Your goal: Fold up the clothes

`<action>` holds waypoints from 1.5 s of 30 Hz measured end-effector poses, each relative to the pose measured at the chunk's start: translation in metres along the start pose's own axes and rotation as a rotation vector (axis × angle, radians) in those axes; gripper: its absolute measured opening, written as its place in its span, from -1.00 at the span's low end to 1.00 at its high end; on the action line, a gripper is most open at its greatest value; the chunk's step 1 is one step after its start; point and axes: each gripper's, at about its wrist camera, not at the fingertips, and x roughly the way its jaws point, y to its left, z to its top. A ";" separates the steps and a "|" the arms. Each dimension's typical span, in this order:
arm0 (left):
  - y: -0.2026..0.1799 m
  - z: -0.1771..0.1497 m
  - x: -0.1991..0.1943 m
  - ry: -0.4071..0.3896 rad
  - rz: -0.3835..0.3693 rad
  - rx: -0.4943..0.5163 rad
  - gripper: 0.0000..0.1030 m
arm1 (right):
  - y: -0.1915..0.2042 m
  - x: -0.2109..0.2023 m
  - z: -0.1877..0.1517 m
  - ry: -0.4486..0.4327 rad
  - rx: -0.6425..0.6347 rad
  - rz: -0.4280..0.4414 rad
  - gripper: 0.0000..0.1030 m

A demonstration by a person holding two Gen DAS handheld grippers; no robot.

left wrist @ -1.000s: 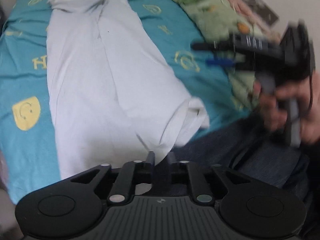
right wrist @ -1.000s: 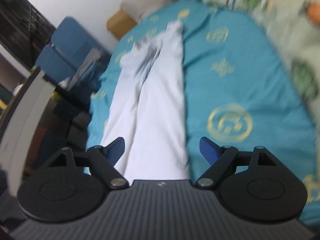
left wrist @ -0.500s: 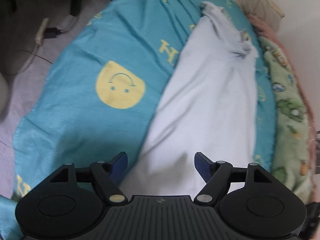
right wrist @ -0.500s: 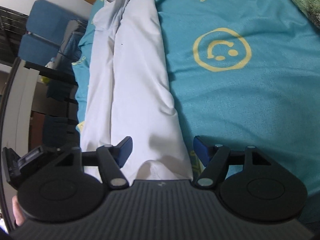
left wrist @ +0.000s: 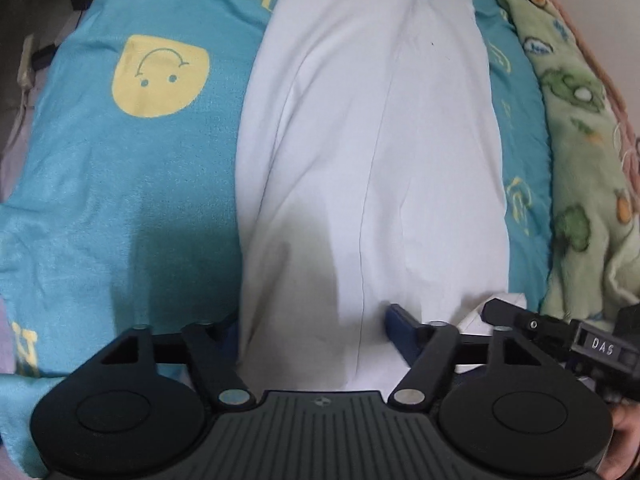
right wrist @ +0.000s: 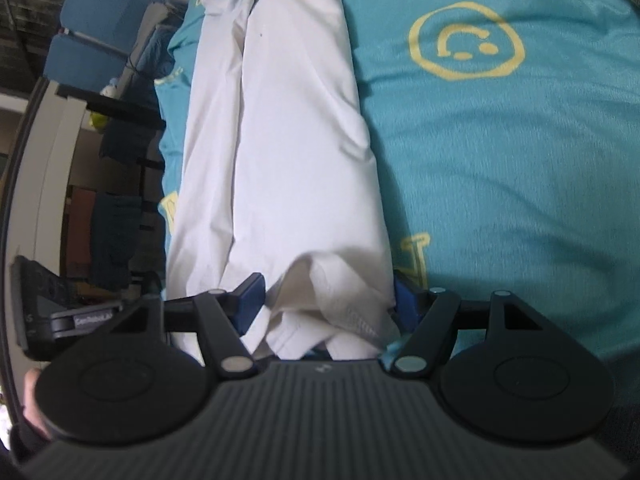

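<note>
Here my left gripper (left wrist: 312,320) and right gripper (right wrist: 326,300) both gape wide astride the shirt (left wrist: 372,152), a long strip reaching the bed's (left wrist: 80,208) near edge; soft, light cloth, so I'd pinch its near hem corners

Soft, even indoor light fills both views, with no glare. A grey shadow falls across the white garment (left wrist: 372,152) and teal bedsheet (left wrist: 120,208) just ahead of the left gripper (left wrist: 316,328). Fisheye bending curves the edges, where the green blanket (left wrist: 580,184) blurs slightly.
</note>
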 end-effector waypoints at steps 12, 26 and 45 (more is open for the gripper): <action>-0.006 -0.011 -0.032 -0.110 -0.169 -0.014 -0.84 | 0.053 -0.013 -0.020 0.006 -0.257 -0.008 -0.78; -0.042 -0.095 -0.184 -0.468 -0.358 -0.076 -0.88 | 0.063 -0.149 -0.049 -0.380 -0.158 0.183 -0.81; -0.075 -0.089 -0.174 -0.493 -0.221 -0.117 -0.87 | 0.049 -0.173 -0.061 -0.475 -0.095 0.152 -0.80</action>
